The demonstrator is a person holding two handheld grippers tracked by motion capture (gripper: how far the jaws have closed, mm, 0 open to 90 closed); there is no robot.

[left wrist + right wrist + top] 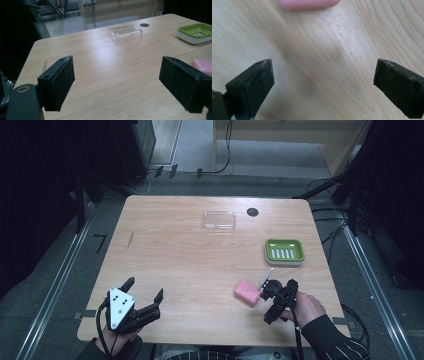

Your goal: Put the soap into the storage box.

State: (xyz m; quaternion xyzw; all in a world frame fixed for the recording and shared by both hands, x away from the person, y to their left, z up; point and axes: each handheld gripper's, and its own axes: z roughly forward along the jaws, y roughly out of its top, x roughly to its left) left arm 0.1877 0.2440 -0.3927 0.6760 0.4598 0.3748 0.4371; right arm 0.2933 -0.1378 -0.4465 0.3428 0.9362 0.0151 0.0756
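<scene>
A pink soap bar [247, 292] lies on the wooden table [190, 260] near its front right. My right gripper [278, 291] hovers just right of the bar, tilted down at the tabletop, jaws wide open and empty. In the right gripper view the gripper [323, 80] faces bare wood, with the bar [308, 4] at the top edge, beyond the jaws. My left gripper [145, 290] rests open and empty at the front left. The left gripper view has the gripper [116, 82] spread wide, with the bar [202, 65] behind the right jaw.
A green soap dish [284, 251] on a white base sits at the right, also in the left gripper view [197, 32]. A clear plastic lid [218, 220] [125, 33] lies at the far centre. A small black disc [252, 212] lies beside it.
</scene>
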